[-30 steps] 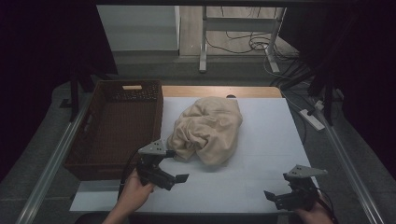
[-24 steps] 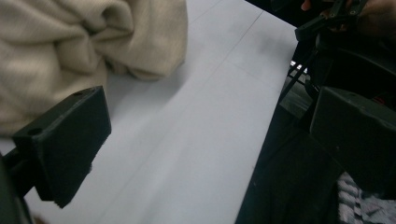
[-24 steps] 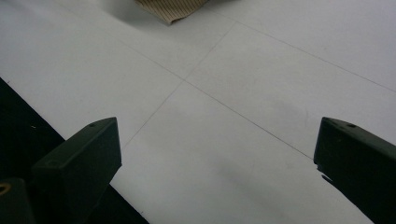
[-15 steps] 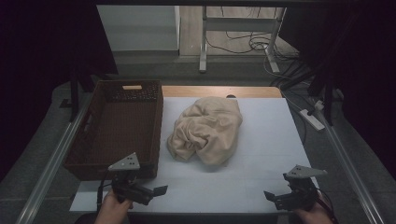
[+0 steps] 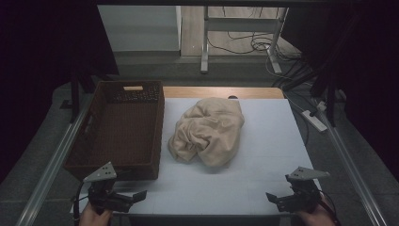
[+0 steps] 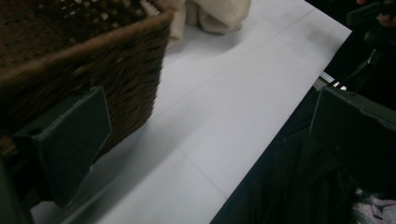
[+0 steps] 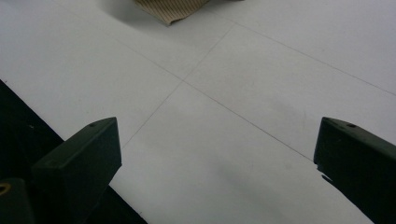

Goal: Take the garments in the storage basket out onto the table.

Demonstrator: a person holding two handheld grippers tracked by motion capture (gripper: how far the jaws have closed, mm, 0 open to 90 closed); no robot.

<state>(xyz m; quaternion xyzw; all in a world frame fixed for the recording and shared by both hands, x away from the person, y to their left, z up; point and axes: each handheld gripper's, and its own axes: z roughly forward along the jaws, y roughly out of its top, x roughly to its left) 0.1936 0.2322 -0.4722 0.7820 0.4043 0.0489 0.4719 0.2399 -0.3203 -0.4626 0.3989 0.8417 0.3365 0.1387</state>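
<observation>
Left claw [image 5: 123,199] jaws apart, empty, at worktop [image 5: 273,141] near edge, just beside basket [image 5: 117,129] corner. Right claw [image 5: 287,200] jaws apart, empty, near edge too. Cloth [image 5: 208,132] crumpled mid-worktop, forward of both, long axis running away; left claw looks slightly nearer.

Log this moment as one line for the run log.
left claw: open, near basket corner | right claw: open, empty | beige cloth: crumpled on white table, outside basket
</observation>
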